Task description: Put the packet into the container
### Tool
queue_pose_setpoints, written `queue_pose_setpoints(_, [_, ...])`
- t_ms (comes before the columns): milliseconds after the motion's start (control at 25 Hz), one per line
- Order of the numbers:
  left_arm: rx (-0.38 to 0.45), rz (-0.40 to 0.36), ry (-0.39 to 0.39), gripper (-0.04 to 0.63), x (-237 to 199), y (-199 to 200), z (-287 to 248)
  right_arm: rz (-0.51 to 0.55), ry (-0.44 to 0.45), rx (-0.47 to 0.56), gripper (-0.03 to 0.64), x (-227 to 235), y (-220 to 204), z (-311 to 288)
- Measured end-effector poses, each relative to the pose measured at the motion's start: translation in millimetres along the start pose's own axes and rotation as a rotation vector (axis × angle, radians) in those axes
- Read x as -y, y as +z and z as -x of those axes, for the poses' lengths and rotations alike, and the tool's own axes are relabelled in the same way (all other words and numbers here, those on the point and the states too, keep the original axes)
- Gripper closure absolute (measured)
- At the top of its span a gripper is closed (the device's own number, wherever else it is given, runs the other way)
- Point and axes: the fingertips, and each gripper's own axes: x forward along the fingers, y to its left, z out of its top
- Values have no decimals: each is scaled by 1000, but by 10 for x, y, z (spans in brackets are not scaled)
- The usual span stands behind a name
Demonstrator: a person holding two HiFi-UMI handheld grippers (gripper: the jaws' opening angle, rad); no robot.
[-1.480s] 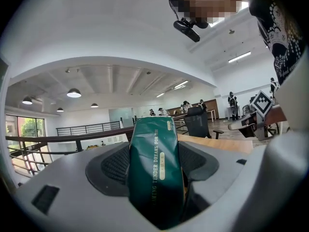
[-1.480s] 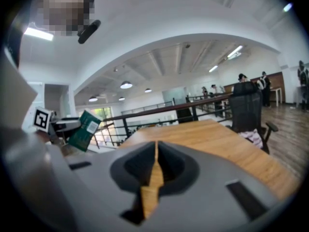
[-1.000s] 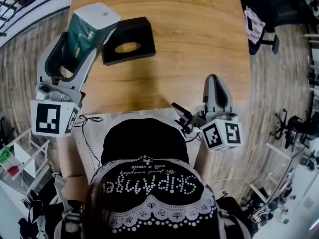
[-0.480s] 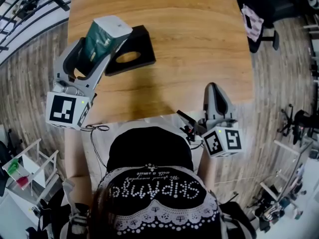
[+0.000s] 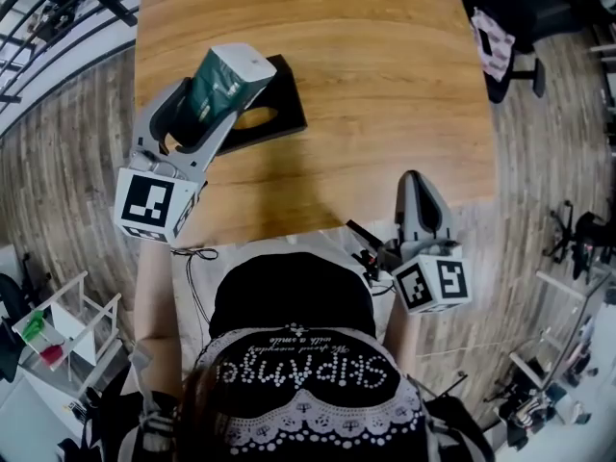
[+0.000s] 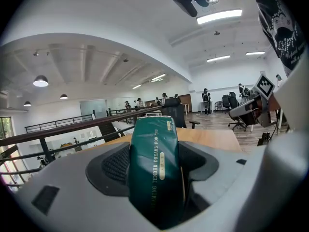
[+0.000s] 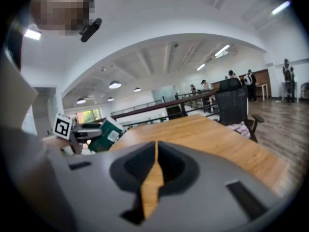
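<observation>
My left gripper (image 5: 207, 99) is shut on the dark green packet (image 5: 214, 92), which has a white end face and hangs tilted above the table. In the left gripper view the packet (image 6: 155, 164) fills the gap between the jaws. Just beyond it lies the black container (image 5: 274, 114) with an oval opening on top, partly hidden by the packet. My right gripper (image 5: 417, 189) rests shut and empty near the table's front edge, and in its own view the jaws meet at a thin slit (image 7: 155, 151). That view also shows the packet (image 7: 107, 133) at the left.
The wooden table (image 5: 385, 75) stretches away from me. A black office chair (image 5: 510, 37) with a patterned cloth stands off its right side. A white shelf unit (image 5: 58, 325) stands on the floor at my lower left.
My left gripper has carried the packet to the right and toward the container, so the packet now overlaps the container's near left part. The right gripper has stayed put.
</observation>
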Motion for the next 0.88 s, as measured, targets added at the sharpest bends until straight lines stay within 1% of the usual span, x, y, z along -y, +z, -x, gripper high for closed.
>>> queue_pose_setpoints(280, [-27,-34,-33,253,83,-90,-132,-14,-20,-8,578,13,-12,48])
queue_pose_setpoints(880, [-64,-6,-86,254,106,-369,-288,-30,-71,-16,578,-5,-51,44])
